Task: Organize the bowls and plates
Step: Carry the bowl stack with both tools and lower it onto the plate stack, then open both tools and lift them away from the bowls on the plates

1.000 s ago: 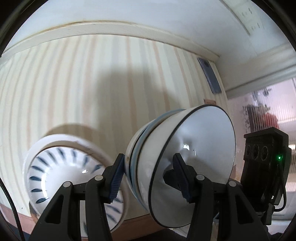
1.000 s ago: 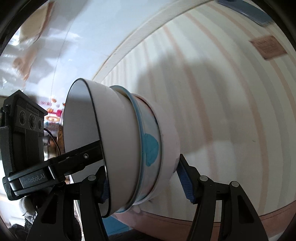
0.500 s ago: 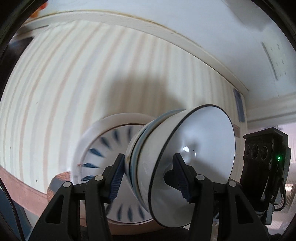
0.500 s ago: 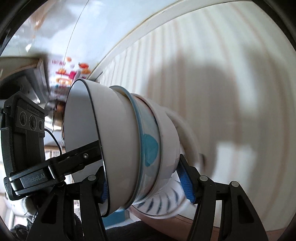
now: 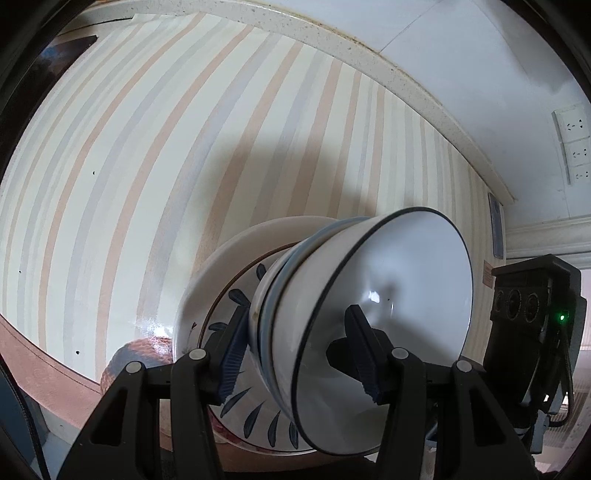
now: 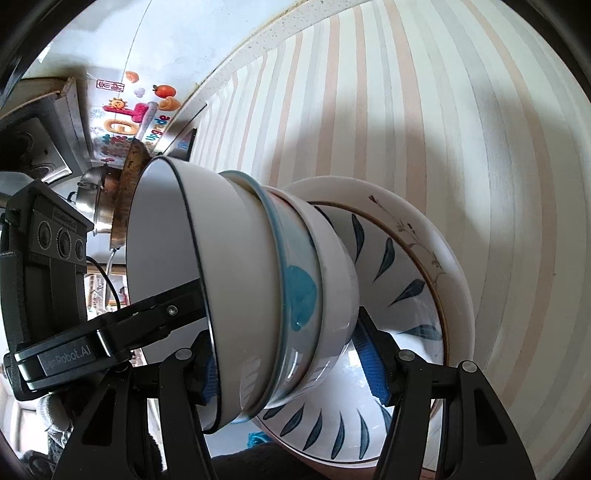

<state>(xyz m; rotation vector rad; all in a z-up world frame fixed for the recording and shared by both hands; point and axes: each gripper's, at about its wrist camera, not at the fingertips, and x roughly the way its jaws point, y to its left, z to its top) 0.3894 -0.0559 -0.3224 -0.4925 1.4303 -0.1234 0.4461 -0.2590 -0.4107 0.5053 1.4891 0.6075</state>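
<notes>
Striped tabletop [image 5: 147,184] fills both views; pale cream, tan and grey bands, speckled stone edging [image 5: 332,33] along its far side, white wall [image 5: 480,74] beyond with a socket strip [image 5: 574,147].

Plates [image 6: 424,295]: a stack lying on the tabletop, top one white with blue leaf marks, a larger plain-rimmed one beneath it. In the left view the plates [image 5: 221,280] sit directly behind and under the bowls.

Bowls [image 5: 369,306]: three nested, tipped on their side, rims facing the left-view right. Outermost white with a thin dark rim, middle one blue-edged with a teal patch [image 6: 299,291], innermost white. Held above the plates; contact with the plates cannot be told.

Left gripper [image 5: 299,354]: clamped across the bowls, one pad [image 5: 231,354] on the outside, the other inside the top bowl.

Right gripper [image 6: 291,362]: likewise closed on the bowls [image 6: 240,280] from the opposite side, blue pad [image 6: 371,365] against the innermost bowl's base.

Surroundings: steel pot [image 6: 99,195] and colourful wall stickers [image 6: 136,110] in the right view's upper left, well apart from the plates. Small dark specks on the tabletop.
</notes>
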